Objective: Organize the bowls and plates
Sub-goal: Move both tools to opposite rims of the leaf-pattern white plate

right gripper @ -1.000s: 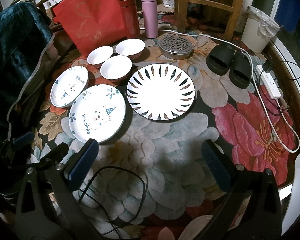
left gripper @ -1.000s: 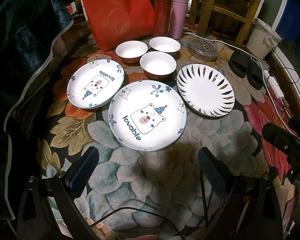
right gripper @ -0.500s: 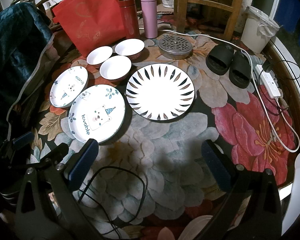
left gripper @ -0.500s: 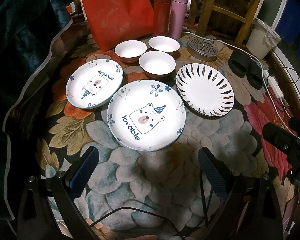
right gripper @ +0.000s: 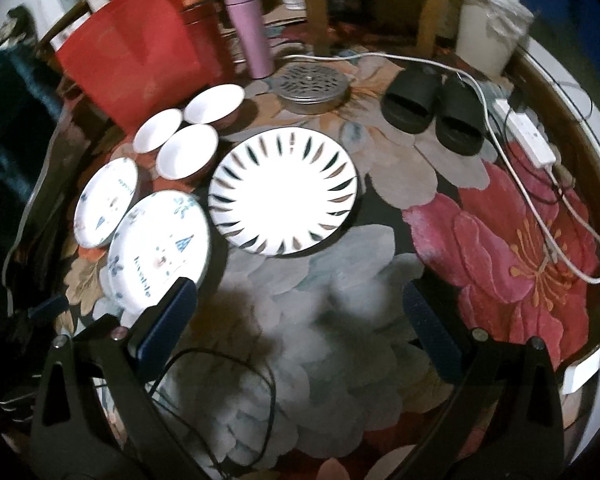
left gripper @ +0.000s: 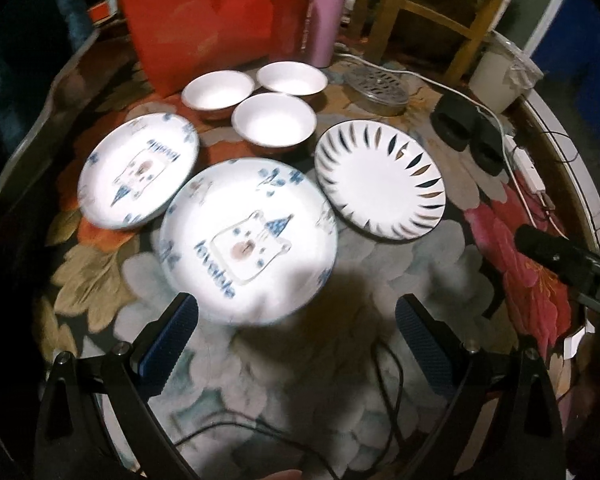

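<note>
On the flowered mat lie a large bear plate (left gripper: 247, 243) (right gripper: 160, 248), a smaller bear plate (left gripper: 138, 170) (right gripper: 107, 202) to its left and a leaf-pattern plate (left gripper: 380, 184) (right gripper: 283, 190) to its right. Behind them stand three white bowls (left gripper: 274, 122) (right gripper: 187, 156). My left gripper (left gripper: 296, 340) is open, just short of the large bear plate's near rim, holding nothing. My right gripper (right gripper: 300, 320) is open and holds nothing, in front of the leaf-pattern plate, its left finger beside the large bear plate.
A red bag (left gripper: 196, 20), a red flask (left gripper: 290, 24) and a pink flask (left gripper: 324, 20) stand behind the bowls. A round metal lid (right gripper: 312, 88), black slippers (right gripper: 432, 106), a power strip (right gripper: 526, 140) with cable, and a white bin (right gripper: 488, 28) lie to the right. Black cables cross the near mat.
Both grippers have moved forward and lower toward the dishes, which now appear larger. The left gripper has closed in on the large bear plate. Nothing was grasped.
</note>
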A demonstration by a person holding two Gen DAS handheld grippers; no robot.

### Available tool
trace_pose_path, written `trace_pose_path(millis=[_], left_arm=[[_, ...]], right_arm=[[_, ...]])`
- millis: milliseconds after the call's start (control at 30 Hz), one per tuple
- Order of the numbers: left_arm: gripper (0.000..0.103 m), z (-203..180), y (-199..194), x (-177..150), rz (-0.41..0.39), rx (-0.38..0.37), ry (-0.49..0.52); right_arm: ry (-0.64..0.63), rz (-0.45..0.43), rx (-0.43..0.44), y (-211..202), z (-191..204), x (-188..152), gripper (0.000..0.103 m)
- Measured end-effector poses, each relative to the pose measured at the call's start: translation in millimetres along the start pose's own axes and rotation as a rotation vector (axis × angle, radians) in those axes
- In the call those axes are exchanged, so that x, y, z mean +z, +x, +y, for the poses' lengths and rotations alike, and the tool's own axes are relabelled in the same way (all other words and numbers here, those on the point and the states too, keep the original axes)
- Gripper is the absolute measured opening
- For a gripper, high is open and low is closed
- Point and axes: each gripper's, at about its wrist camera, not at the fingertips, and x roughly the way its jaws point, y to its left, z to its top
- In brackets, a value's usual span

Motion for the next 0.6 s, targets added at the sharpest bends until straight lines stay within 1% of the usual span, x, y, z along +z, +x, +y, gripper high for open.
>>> trace_pose_path(millis=[100, 167, 200, 233, 267, 333, 400, 467, 533, 600], left_arm=[[0.100, -9, 17, 16, 0.001, -0.028, 0.079], [0.100, -17, 30, 30, -0.001, -0.070, 0.143], [0.100, -19, 35, 36, -0.005, -0.086, 0.166], [0.100, -21, 42, 42, -0.005, -0.096, 0.183], [0.098, -23, 51, 50, 0.002, -0.115, 0.191], [0.095, -25, 64, 62, 0.011, -0.171, 0.199], [0.091, -29, 79, 75, 0.026, -0.205, 0.202], [0.089, -33, 92, 87, 0.035, -0.244, 0.214], [0.087, -36, 103, 94, 0.033, -0.244, 0.220], [0.085, -34, 112, 99, 0.041, -0.252, 0.210]], right_arm=[[0.021, -0.013, 0.014, 13, -15, 5, 0.102], [0.045, -0.003, 0.026, 27, -28, 12, 0.102], [0.062, -0.019, 0.045, 31, -36, 15, 0.102], [0.068, -0.023, 0.044, 35, -39, 16, 0.102], [0.080, -0.015, 0.038, 41, -44, 18, 0.102], [0.111, -0.015, 0.084, 53, -57, 23, 0.101], [0.114, -0.003, 0.085, 62, -63, 26, 0.101], [0.121, -0.001, 0.123, 67, -69, 28, 0.100], [0.110, -0.005, 0.130, 72, -73, 30, 0.099], [0.113, -0.004, 0.158, 78, -80, 32, 0.099]])
